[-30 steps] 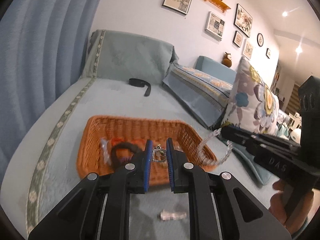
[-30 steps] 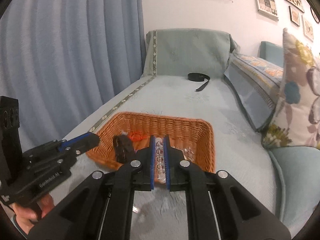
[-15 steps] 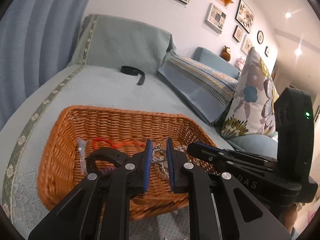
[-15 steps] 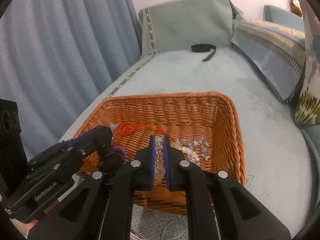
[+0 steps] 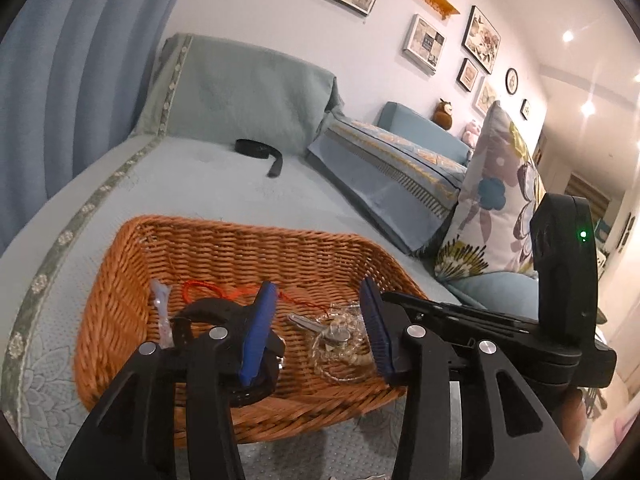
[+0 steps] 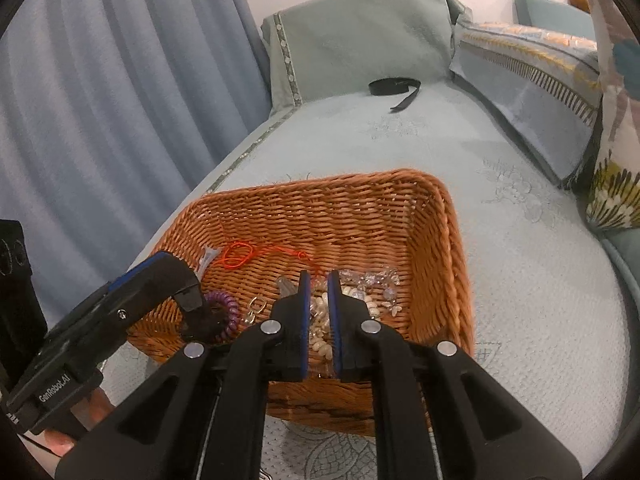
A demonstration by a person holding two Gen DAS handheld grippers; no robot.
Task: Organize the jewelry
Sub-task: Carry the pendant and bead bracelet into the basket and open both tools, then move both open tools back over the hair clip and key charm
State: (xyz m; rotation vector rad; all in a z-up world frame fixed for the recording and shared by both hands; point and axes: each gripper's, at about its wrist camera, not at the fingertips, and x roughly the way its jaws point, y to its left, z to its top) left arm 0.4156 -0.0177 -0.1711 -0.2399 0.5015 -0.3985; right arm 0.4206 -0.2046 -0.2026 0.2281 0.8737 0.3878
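Left gripper (image 5: 316,322) is hanging wide apart over the wicker basket (image 5: 248,240), nothing between its pads; a pendant w/ chain (image 5: 338,336) is lying on the basket floor right below. Right gripper (image 6: 319,312) is sitting inside the basket w/ a narrow gap btwn its blue pads; pale beads (image 6: 320,316) are showing in that gap, but whether they're pinched or just lying behind, can't tell. Step looks like drop-off into the basket. Next prob calls for freeing the beads, lifting both grippers out w/o snagging the red cord (image 6: 240,254) or purple coil tie (image 6: 224,312).
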